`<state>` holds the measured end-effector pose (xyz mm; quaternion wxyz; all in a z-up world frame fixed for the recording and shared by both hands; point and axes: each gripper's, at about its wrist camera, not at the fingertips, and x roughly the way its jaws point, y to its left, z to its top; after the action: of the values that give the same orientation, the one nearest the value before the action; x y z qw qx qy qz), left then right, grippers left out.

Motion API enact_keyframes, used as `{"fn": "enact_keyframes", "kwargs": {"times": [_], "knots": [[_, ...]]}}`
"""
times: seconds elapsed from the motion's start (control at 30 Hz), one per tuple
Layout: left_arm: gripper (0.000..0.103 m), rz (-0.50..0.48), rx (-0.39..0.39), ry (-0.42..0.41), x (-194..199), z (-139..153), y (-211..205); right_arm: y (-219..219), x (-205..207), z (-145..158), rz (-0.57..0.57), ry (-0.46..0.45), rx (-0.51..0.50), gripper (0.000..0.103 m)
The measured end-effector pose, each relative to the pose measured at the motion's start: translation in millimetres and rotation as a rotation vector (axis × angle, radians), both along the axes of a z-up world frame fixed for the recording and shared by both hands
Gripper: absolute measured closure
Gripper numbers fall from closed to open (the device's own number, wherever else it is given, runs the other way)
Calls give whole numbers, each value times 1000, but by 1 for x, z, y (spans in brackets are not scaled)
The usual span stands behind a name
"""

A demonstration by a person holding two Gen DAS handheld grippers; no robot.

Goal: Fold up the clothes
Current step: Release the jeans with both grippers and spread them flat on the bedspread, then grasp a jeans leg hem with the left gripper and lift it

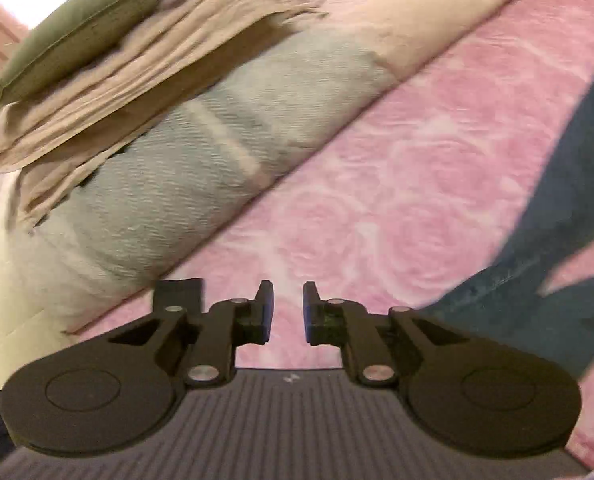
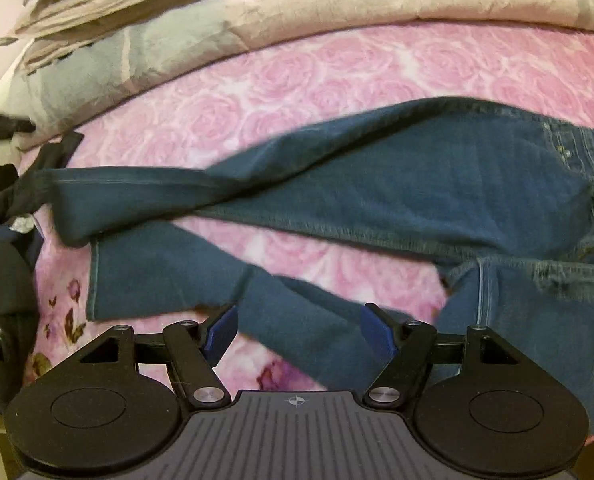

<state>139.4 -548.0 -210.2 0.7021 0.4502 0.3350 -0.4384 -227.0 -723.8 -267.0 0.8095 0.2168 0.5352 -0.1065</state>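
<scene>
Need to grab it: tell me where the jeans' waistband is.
Right wrist view, far right: the jeans' waistband lies on the pink bedspread, legs stretching left.

Black left tool (image 1: pixel 288 312), blue-padded right tool (image 2: pixel 297 336), ribbed grey bodies.

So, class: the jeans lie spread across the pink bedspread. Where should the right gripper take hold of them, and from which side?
Probably the near leg's hem of the jeans. It lies flat with a straight, free edge on the pink bedspread, left of the open right gripper. Come in from the left, one finger sliding under the hem.
</scene>
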Motion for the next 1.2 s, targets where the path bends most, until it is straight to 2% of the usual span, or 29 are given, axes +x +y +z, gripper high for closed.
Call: {"fn": "enact_keyframes", "kwargs": {"times": [0.03,0.07,0.13,0.2,0.37,0.47,0.53,0.63,0.73,0.8,0.83,0.87,0.97,1.07,1.13,1.2], "knots": [[84,-11,2,7,-2,-6,2,1,-3,-2,-8,11,-1,32],[72,-22,5,15,-5,-12,3,1,-8,-3,-17,20,0,32],[62,-44,9,29,-10,-23,6,2,-16,-9,-39,43,6,32],[59,-82,21,42,-17,-37,9,1,-22,-15,-59,71,16,32],[58,-317,90,55,-37,-90,-8,3,-23,-25,-45,101,16,32],[49,-388,93,64,-18,-111,-29,6,-15,-29,-20,96,-3,32],[46,-426,147,69,3,-127,-39,8,-9,-31,-8,93,-18,32],[45,-460,252,90,39,-152,-47,11,-5,-37,-17,95,-24,32],[46,-476,304,198,56,-172,-41,13,-4,-48,-42,118,-6,32],[65,-486,304,255,60,-175,-36,16,-5,-57,-62,141,16,32],[93,-479,306,282,60,-171,-35,18,-4,-61,-71,153,32,32],[97,-470,299,304,60,-166,-33,20,-4,-64,-79,165,48,32],[97,-422,198,336,65,-130,-18,27,3,-62,-88,170,71,32],[97,-222,11,388,109,-79,1,34,16,-51,-41,146,45,32],[95,-80,-80,323,142,-56,11,37,25,-45,-6,128,23,32],[90,57,-151,210,163,-43,15,39,31,-42,12,115,11,32]]}}
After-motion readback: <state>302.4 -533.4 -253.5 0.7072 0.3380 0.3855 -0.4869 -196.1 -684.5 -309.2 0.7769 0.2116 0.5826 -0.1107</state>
